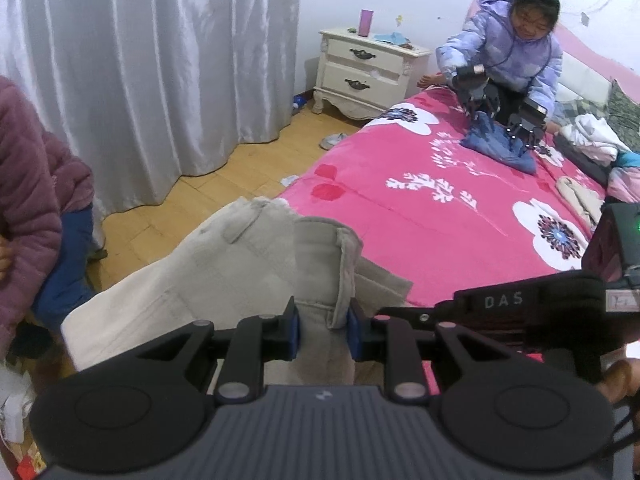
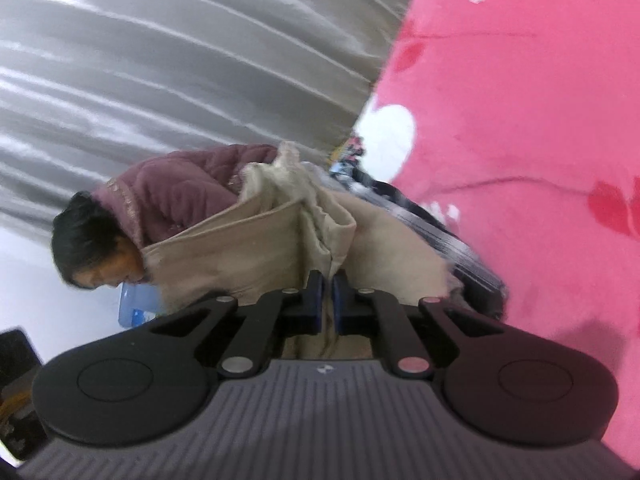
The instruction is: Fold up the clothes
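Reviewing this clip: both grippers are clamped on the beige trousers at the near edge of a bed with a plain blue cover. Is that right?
Not quite: the bed cover is pink with white and red flowers, not plain blue, as the left wrist view shows. The rest holds: the left gripper and the right gripper are both clamped on the beige trousers at the near edge of the bed.

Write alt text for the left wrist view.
The left tool grips the waistband of beige trousers lying on a pink floral bedspread. Across the bed, a person in a lilac jacket works a blue garment with two other tools; a white nightstand stands by grey curtains.
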The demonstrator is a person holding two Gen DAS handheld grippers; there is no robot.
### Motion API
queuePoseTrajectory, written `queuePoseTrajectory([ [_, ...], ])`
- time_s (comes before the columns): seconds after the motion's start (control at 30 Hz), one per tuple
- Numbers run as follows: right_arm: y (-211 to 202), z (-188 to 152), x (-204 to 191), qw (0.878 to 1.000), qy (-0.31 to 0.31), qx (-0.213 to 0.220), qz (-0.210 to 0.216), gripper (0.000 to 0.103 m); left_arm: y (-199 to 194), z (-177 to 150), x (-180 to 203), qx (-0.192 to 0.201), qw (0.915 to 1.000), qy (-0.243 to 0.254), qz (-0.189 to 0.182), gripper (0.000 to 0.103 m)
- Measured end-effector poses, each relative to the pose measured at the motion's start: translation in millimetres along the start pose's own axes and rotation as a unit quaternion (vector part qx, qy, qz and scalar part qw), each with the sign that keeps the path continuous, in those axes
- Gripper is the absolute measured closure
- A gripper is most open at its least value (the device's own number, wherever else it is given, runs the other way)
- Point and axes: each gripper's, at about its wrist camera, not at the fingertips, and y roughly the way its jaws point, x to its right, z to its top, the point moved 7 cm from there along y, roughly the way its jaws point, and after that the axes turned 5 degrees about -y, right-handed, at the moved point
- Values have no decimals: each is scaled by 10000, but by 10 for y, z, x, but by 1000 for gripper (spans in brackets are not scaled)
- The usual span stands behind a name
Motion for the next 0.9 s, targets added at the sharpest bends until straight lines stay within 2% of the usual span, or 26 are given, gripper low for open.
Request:
queuePoseTrajectory([
  [0.17,79,35,75,9998,-117,-90,-149,96,-6,7,-30,19,10000,-68,44,79],
  [0.3,135,78,115,9997,-108,-235,-27,94,-8,27,-88,18,9998,-155,86,79],
  [0.5,258,155,82,9991,-304,-287,11,83,-41,31,-119,58,9995,-253,172,79],
  [0.67,397,180,59,9986,-369,-335,155,79,-60,36,-129,74,9993,-285,237,79],
  [0.8,415,172,-18,9969,-645,-415,148,83,-101,47,-140,74,9989,-342,305,79],
  [0.9,304,161,7,9971,-627,-440,47,84,-116,53,-188,68,9985,-403,363,79],
])
